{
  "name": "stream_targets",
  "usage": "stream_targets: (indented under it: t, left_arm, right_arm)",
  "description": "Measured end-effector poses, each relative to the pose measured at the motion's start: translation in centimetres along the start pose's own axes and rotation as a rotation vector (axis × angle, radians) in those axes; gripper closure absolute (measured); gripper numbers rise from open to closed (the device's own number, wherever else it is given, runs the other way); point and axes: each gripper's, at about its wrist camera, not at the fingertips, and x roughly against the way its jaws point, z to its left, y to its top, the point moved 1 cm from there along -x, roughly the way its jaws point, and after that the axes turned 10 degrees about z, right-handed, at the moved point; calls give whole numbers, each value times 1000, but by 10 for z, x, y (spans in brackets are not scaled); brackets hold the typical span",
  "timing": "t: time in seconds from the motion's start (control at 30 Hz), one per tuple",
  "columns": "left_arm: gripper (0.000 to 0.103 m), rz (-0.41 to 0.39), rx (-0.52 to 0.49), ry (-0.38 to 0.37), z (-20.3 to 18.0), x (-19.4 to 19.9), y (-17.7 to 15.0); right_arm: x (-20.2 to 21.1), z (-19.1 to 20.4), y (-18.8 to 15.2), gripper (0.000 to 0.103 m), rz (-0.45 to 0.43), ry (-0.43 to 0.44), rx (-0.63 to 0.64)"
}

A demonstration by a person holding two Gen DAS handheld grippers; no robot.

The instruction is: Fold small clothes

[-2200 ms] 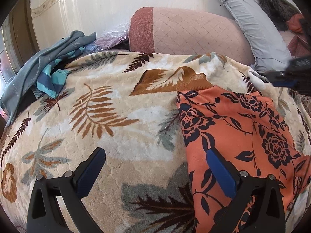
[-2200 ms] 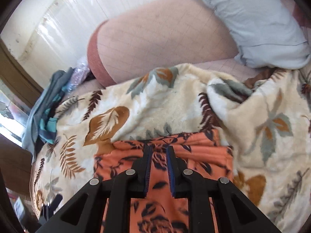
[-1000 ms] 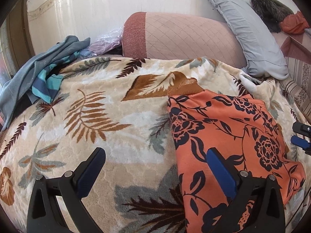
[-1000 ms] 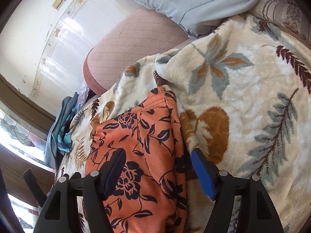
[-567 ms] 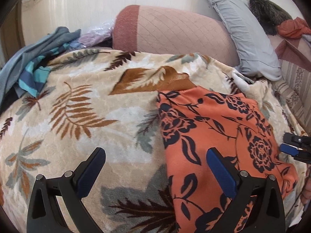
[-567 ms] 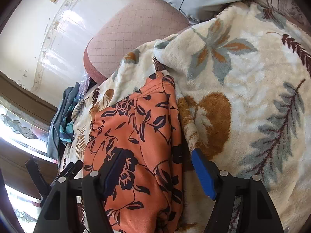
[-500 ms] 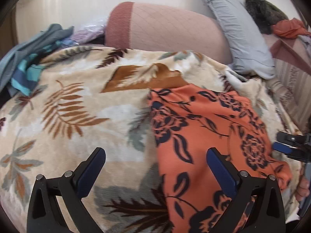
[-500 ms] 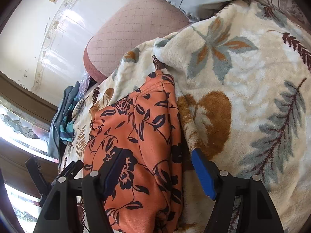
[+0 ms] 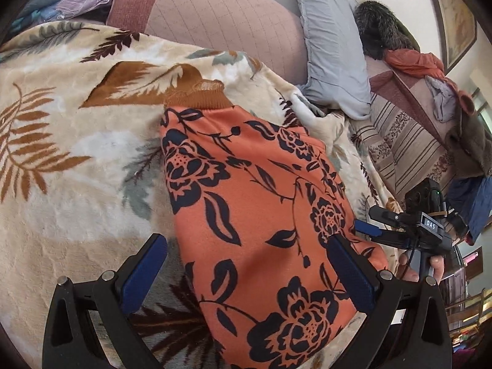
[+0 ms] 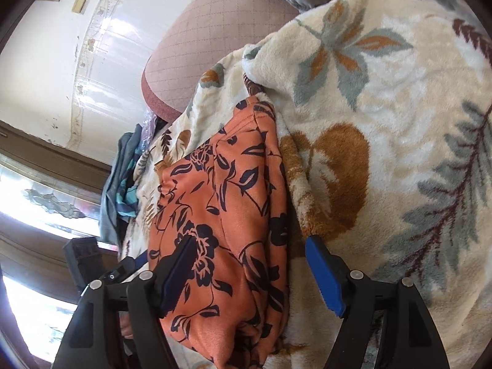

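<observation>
An orange garment with dark blue flowers (image 9: 255, 203) lies folded lengthwise on a cream leaf-print blanket (image 9: 70, 153), its brown ribbed collar at the far end. My left gripper (image 9: 246, 264) is open and empty, its jaws straddling the garment's near end. My right gripper (image 10: 249, 264) is open and empty at the garment's right side, one jaw over the cloth, the other over the blanket (image 10: 399, 123). The garment also shows in the right wrist view (image 10: 227, 209). The right gripper shows in the left wrist view (image 9: 369, 229), held by a hand.
A pink quilted bolster (image 9: 215, 21) and a grey pillow (image 9: 332, 49) lie at the head of the bed. A pile of blue and teal clothes (image 10: 123, 184) sits at the far left. More clothes and a striped cover (image 9: 409, 141) lie to the right.
The right gripper let go of the garment's far end, opened and drew back to its right side. The left gripper stayed open and swung right, over the garment's near end.
</observation>
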Motion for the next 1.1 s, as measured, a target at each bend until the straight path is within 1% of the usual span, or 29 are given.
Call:
stream_targets:
  t: [0.07,0.13,0.27,0.37,0.43,0.47,0.53,0.63,0.73,0.83,0.87,0.97,1.1]
  left_arm:
    - [0,15,4,-11,4,-2,0]
    - [0,43,19,-45,9,-5,1]
    - [0,89,54,-72,20,-13,1]
    - [0,115,74,-151,23,-19,0]
    - [0,129,70,-204,21,-22,0]
    - [0,131,67,-213,19,-23,-1]
    - [0,132,62,-205,18,-24,-1]
    - [0,128,82,-225,19,-26,-1]
    - [0,128,78,-219,19,-28,-1]
    - [0,128,73,-207,17,-30,-1]
    - [0,126,72,-205,17,-30,-1]
    - [0,114,72,-201,15,-31,-1]
    - [0,92,72,-192,11,-31,-1]
  right_arm:
    - [-4,-3,1,27,24,29,-11]
    - [-9,-5,2,27,46,52,-20]
    - [-24,-13,5,27,100,41,-49]
    - [-29,-17,6,26,127,77,-54]
    - [-32,-20,7,24,130,124,-71]
    - [-34,-22,7,24,134,149,-79]
    - [-38,-23,8,24,140,183,-85]
    - [-41,-22,10,22,134,217,-76]
    - [-45,-19,12,22,127,282,-77]
    - [-46,-7,12,22,139,339,-37]
    - [-46,-3,11,22,142,339,-18]
    - [-55,2,10,22,157,261,-1]
    - [-60,16,6,22,148,173,49]
